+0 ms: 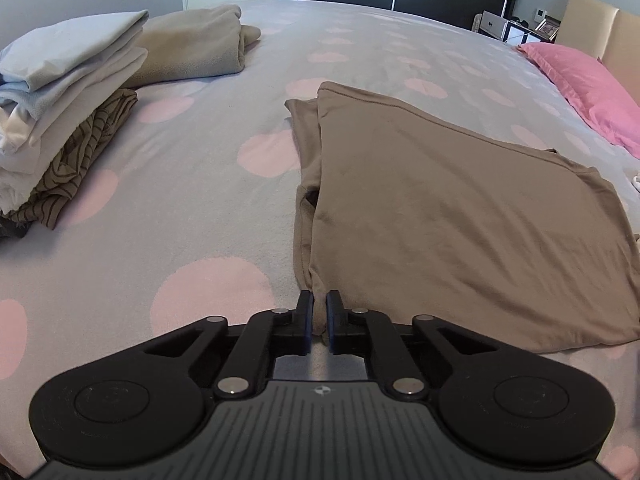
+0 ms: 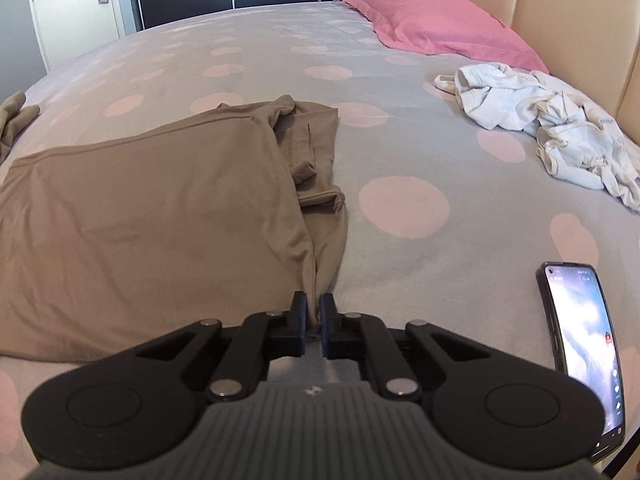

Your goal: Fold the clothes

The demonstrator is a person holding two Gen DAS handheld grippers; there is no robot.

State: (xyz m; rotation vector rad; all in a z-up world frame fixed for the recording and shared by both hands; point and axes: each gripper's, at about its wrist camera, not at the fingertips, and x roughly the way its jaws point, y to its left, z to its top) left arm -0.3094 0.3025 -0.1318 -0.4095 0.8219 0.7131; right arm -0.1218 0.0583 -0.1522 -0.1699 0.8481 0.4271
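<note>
A tan shirt (image 1: 460, 216) lies partly folded on the bed, its sides turned in over the body. In the left wrist view my left gripper (image 1: 319, 304) is shut on the shirt's near left corner, with cloth pinched between the pads. The right wrist view shows the same tan shirt (image 2: 152, 216) from the other side. There my right gripper (image 2: 314, 304) is shut on its near right corner, a ridge of fabric caught between the fingers. Both corners rest low on the bedspread.
The bed (image 1: 192, 208) has a grey cover with pink dots. A stack of folded clothes (image 1: 60, 120) and a beige folded blanket (image 1: 196, 44) lie at left. A pink pillow (image 2: 436, 28), crumpled white garments (image 2: 552, 132) and a phone (image 2: 584, 344) lie at right.
</note>
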